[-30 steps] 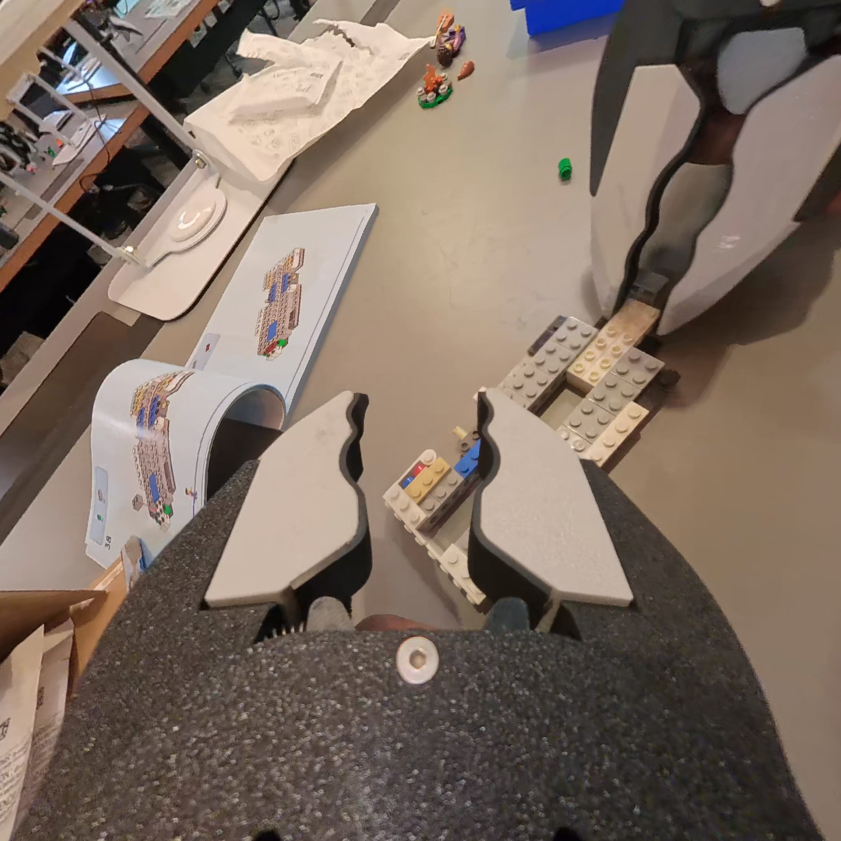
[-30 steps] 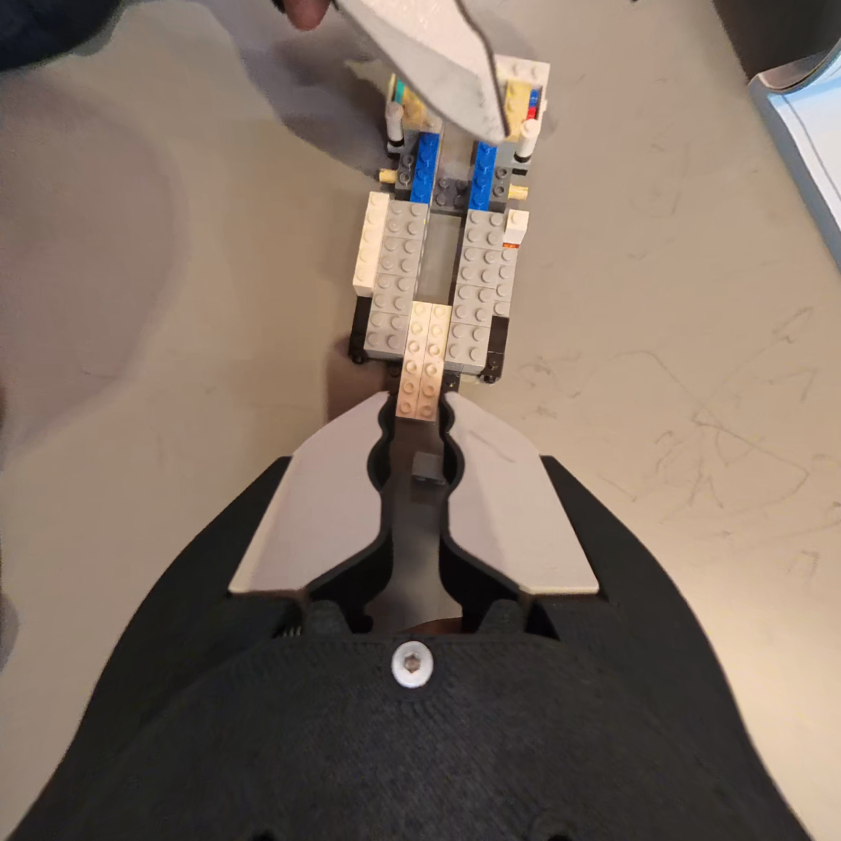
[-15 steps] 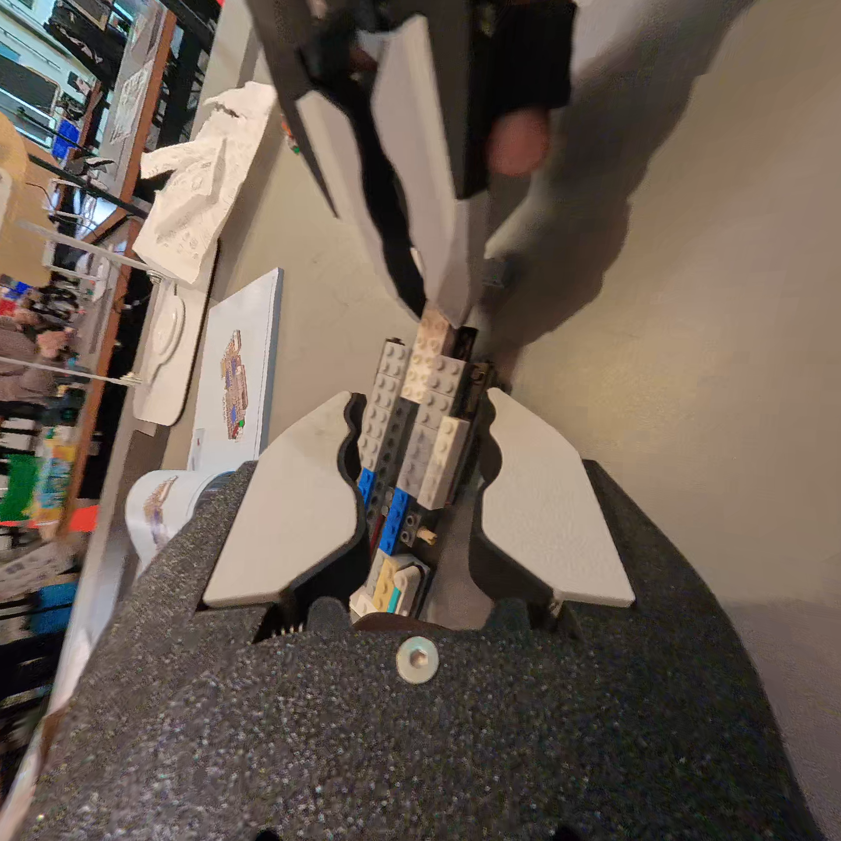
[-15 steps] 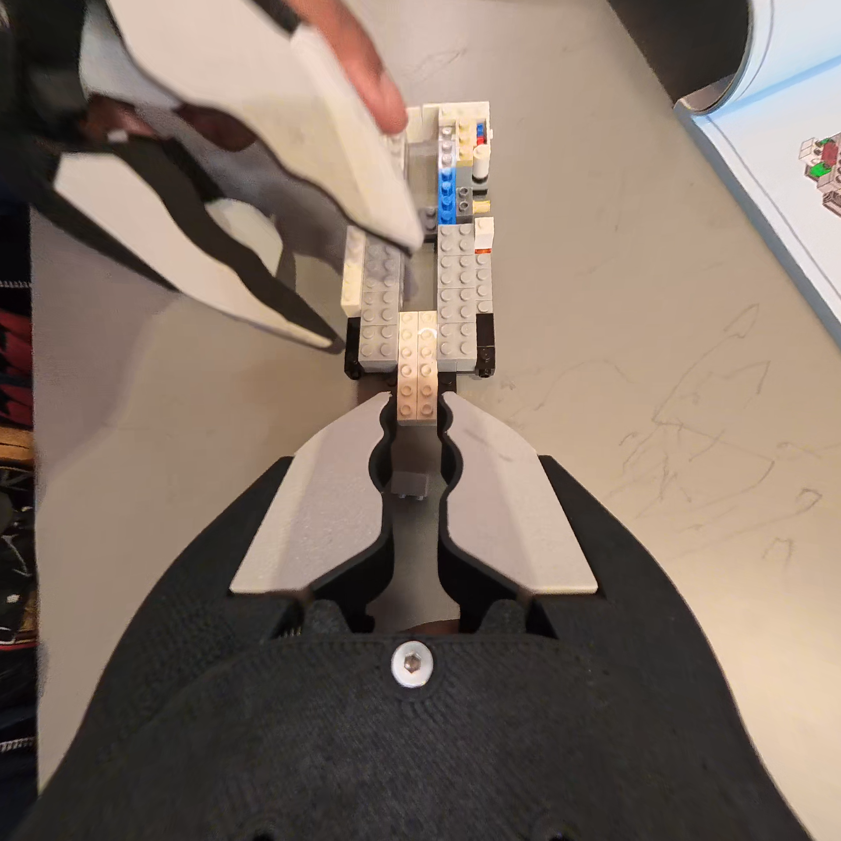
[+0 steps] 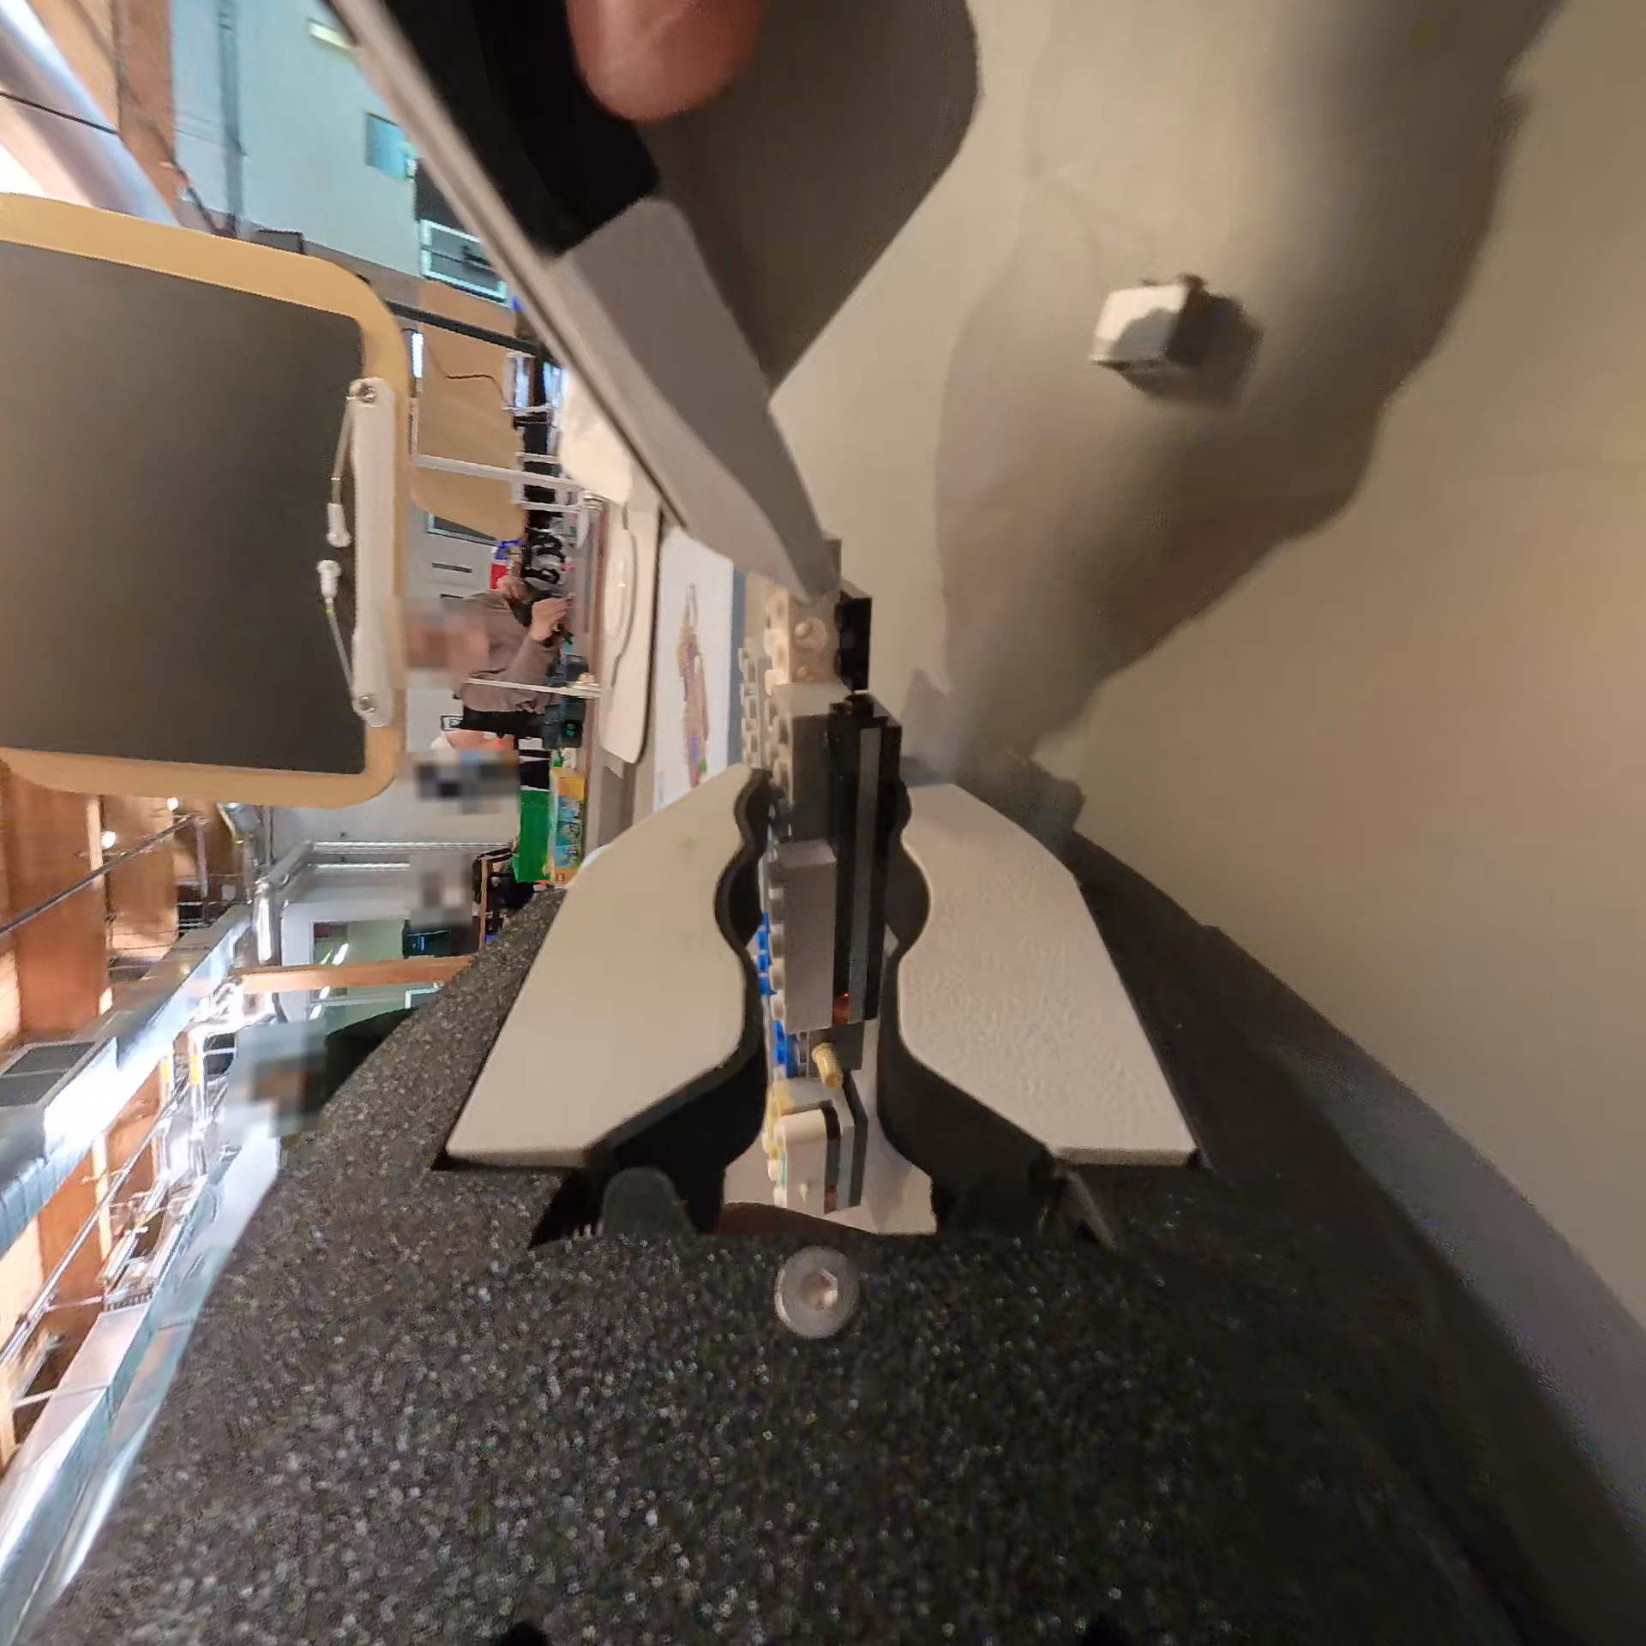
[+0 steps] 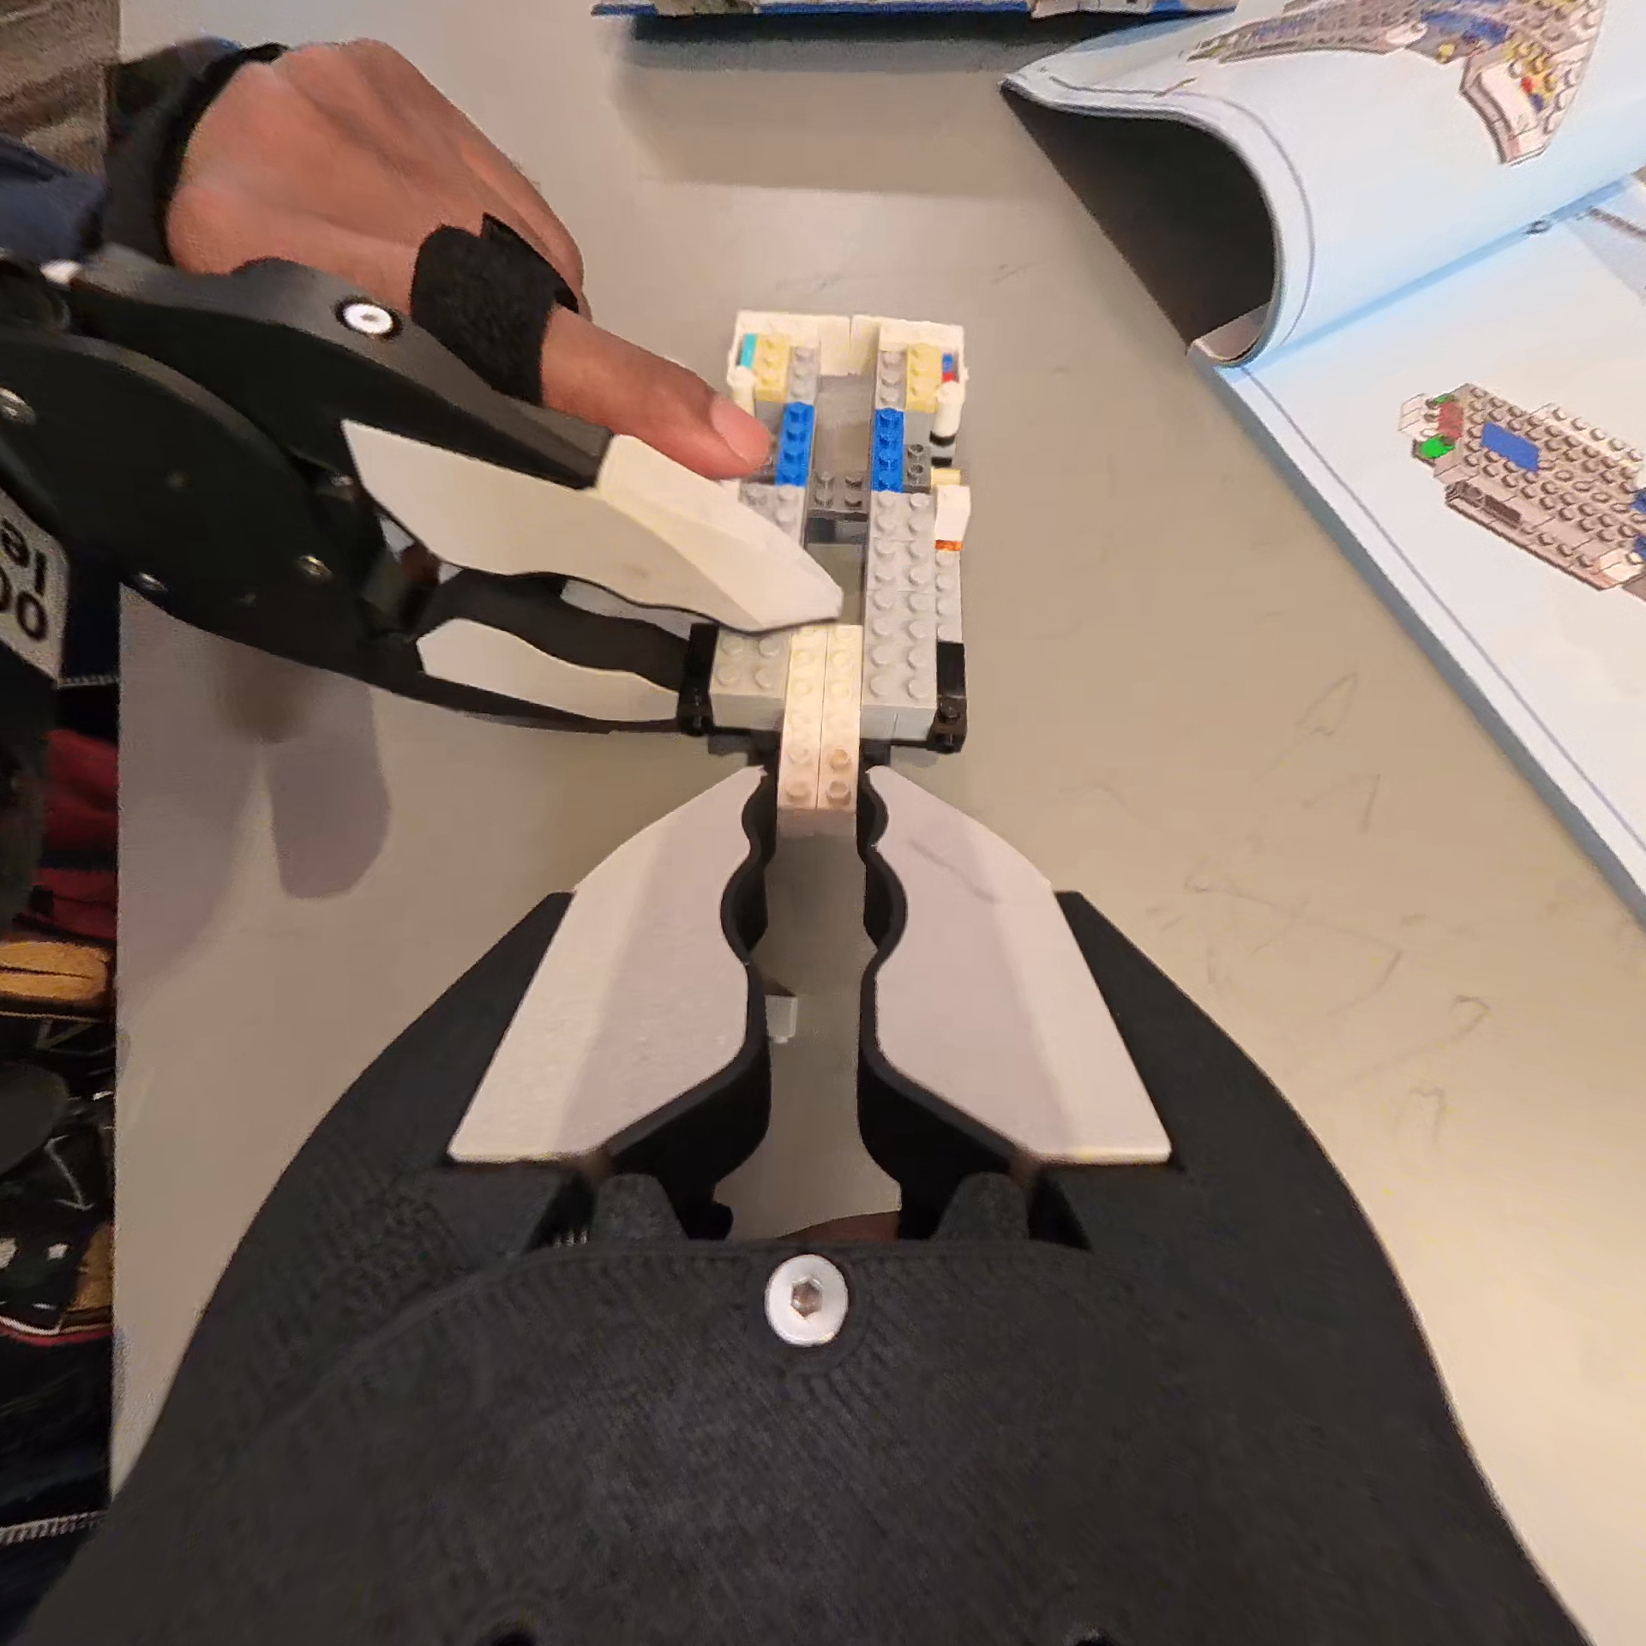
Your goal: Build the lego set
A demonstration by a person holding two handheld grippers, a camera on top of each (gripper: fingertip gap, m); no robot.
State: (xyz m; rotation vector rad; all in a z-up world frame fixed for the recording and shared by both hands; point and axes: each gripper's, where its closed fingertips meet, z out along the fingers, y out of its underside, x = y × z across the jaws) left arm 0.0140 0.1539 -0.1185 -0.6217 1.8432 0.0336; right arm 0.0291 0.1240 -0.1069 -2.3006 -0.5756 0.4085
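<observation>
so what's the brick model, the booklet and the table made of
Brick model: looks like hard moulded plastic, from its studded tops, crisp edges and slight sheen.
Booklet: glossy printed paper, since its page curls over.
Table: smooth matt grey, maybe laminate, with fine scratches showing.

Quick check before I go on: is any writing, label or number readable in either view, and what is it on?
White tag on the body of the left gripper: large dark characters, cut off by the picture's edge; not transcribed.
Open instruction booklet: printed build diagrams, no words legible.
Coloured boxes in the background: print too blurred to read.
Brick model: no writing seen.
</observation>
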